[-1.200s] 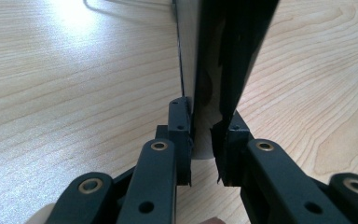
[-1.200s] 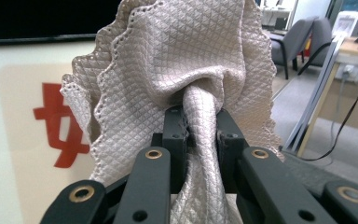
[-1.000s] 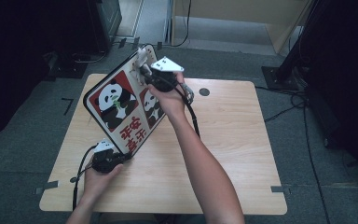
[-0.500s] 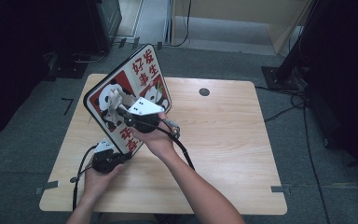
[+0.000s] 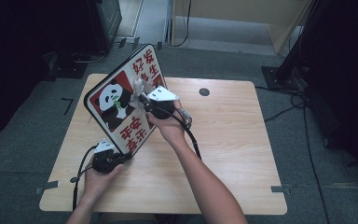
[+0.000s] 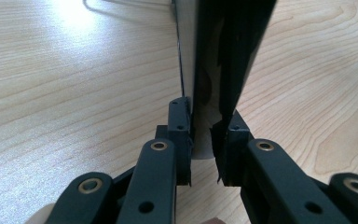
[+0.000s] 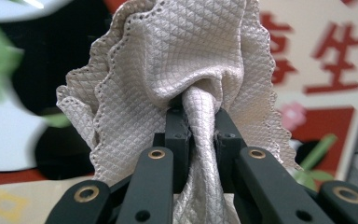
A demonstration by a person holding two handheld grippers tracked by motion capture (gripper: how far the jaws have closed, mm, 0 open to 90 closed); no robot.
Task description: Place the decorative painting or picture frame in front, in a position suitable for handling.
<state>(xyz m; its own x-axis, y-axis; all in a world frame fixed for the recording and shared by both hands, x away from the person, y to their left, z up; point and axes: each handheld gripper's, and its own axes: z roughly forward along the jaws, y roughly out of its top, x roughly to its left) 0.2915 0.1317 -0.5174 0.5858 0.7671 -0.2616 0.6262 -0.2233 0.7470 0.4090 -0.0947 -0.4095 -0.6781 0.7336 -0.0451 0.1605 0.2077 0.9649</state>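
My left gripper (image 5: 121,157) is clamped on the bottom edge of the panda sign (image 5: 121,100), propping it tilted on the wooden table (image 5: 233,140). My right gripper (image 5: 142,98) pinches a bunched beige cloth (image 7: 182,65) against the sign's face.

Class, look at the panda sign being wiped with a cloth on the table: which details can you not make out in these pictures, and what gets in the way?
- High view: part of the panda sign's face is covered by the right gripper and its cloth.
- High view: the sign's red characters are too small to read surely.
- Right gripper view: the cloth hides the sign's middle; the print around it is blurred.
- Left gripper view: the sign is seen edge-on, its top cut off by the frame.
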